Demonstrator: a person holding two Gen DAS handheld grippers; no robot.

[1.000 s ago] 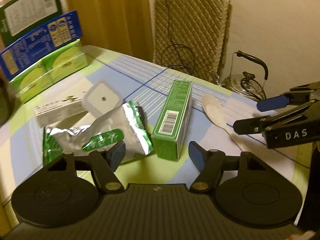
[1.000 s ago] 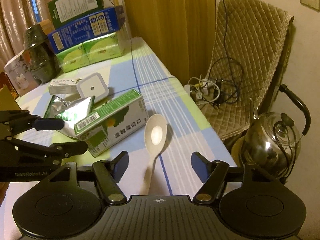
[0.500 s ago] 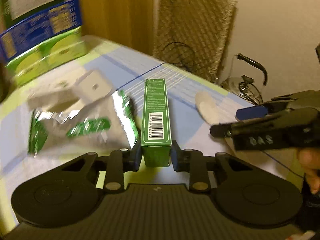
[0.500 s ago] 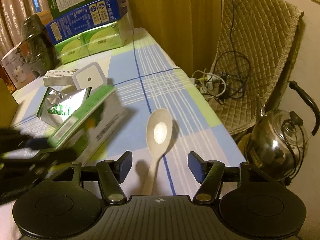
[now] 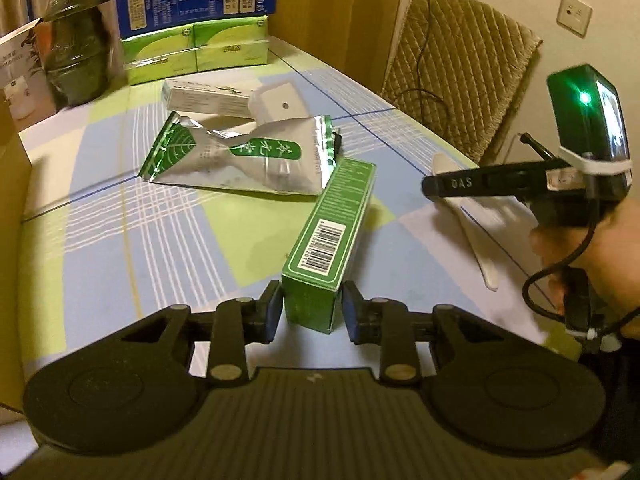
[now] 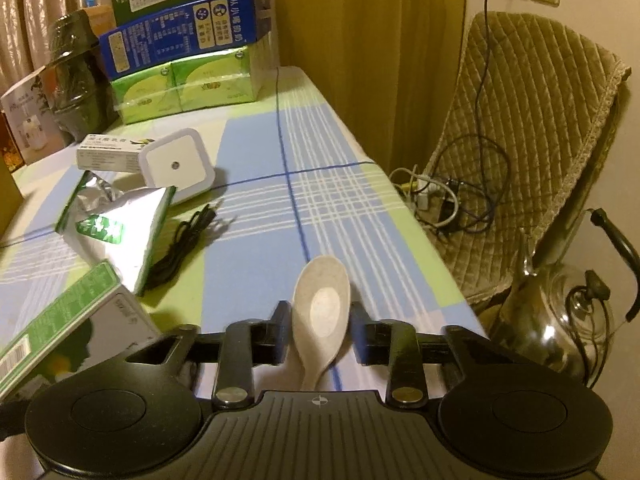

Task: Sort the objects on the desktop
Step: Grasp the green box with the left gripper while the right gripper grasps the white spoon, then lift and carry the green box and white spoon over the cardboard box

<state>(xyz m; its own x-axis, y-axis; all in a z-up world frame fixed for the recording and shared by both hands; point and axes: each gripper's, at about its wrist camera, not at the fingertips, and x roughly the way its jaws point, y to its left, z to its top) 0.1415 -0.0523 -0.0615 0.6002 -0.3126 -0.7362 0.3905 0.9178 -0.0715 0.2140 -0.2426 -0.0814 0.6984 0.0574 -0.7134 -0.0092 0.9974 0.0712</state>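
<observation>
- My left gripper (image 5: 311, 312) is clamped on the near end of the green box (image 5: 334, 232), which lies on the worktop (image 5: 120, 248) just beside the foil pouch (image 5: 240, 156).
- My right gripper (image 6: 320, 330) has just been closing; the white spoon (image 6: 320, 316) sits between its jaws, but I cannot tell if the pads press it.
- Step in hand, as I judge it: securing both items. Next: lift each clear.
- A black cable (image 6: 180, 248) beside the pouch could snag.

A quilted chair (image 6: 532, 128) is standing beside the table (image 6: 256, 264), a steel kettle (image 6: 560, 312) (dark-handled) is sitting below it, and cables (image 6: 452, 200) are lying tangled on its seat.
</observation>
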